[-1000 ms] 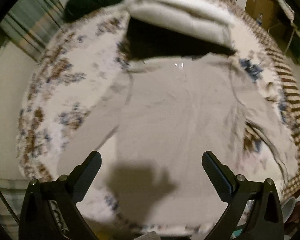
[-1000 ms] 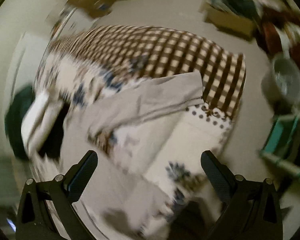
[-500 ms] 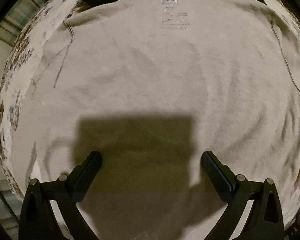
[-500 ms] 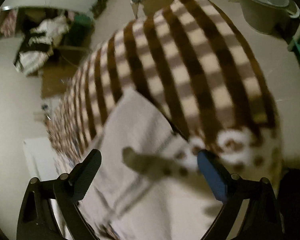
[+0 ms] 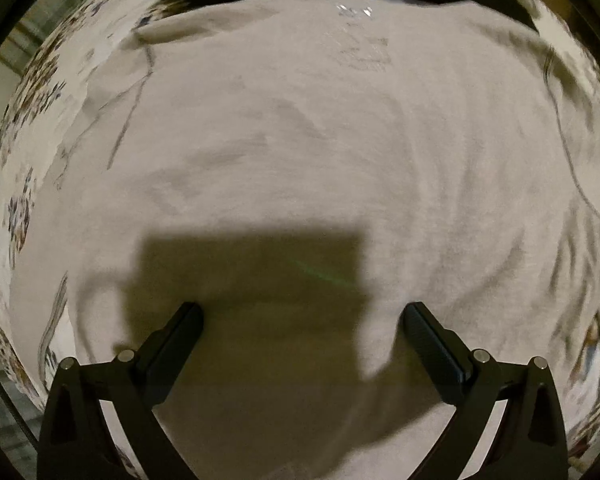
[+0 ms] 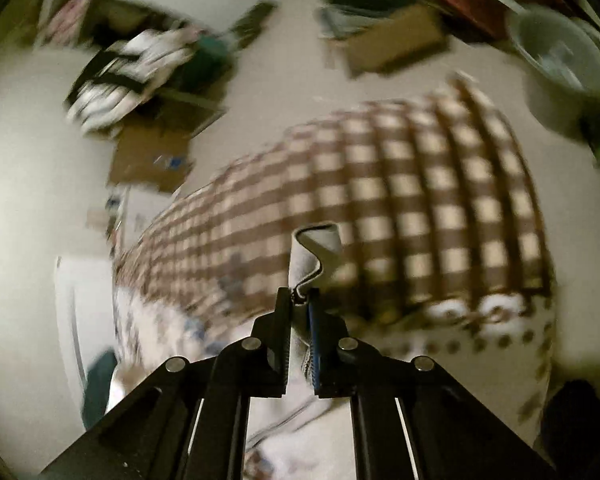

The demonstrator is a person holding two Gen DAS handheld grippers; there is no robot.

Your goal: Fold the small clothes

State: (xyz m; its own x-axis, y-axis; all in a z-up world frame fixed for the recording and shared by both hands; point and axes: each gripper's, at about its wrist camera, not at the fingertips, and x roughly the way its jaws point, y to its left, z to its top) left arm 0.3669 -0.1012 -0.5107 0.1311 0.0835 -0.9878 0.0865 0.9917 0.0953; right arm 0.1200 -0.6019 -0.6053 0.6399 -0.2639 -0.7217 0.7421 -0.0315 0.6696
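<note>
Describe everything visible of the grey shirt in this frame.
The grey shirt lies spread flat on the floral bedspread, soft knit, lightly creased, with a faint printed label near the neckline and seam lines at both shoulders. The left tongs hover open above its lower body, casting a shadow. The right tongs are shut on a curled bit of its hem or cuff.

surface: patterned bedspread | on it: grey shirt spread flat
</note>
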